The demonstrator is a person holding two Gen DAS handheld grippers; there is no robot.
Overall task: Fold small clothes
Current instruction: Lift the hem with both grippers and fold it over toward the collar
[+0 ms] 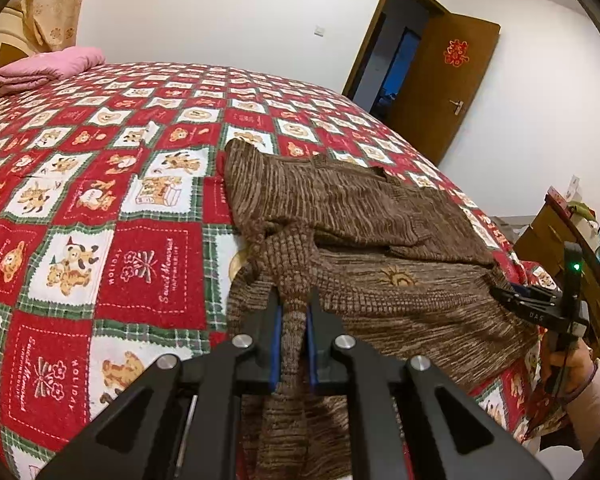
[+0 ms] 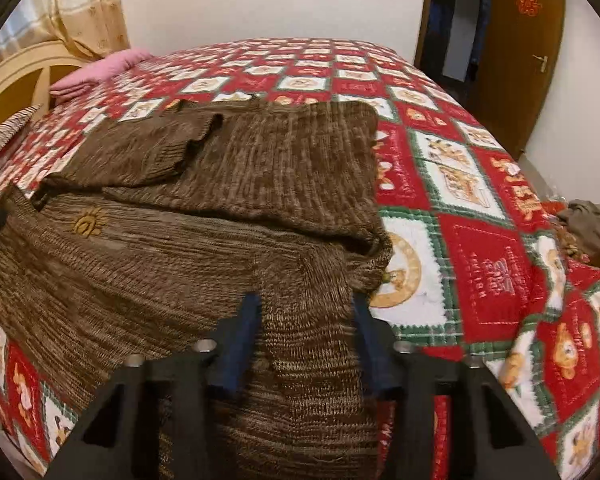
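Left gripper (image 1: 293, 322) clenched on brown ribbed knit sweater (image 1: 380, 216) sleeve, 6 o'clock. Right gripper (image 2: 305, 334) released, jaws straddling fabric at 6 o'clock. Keep fold edges aligned, smooth flat on red patchwork bedspread (image 1: 100, 200).

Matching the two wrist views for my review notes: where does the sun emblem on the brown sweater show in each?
Left wrist: the sun emblem sits right of centre, past the left gripper.
Right wrist: the emblem sits far left, at mid height.
Shared landmark: the pink pillow, at the bed's far left corner in both.
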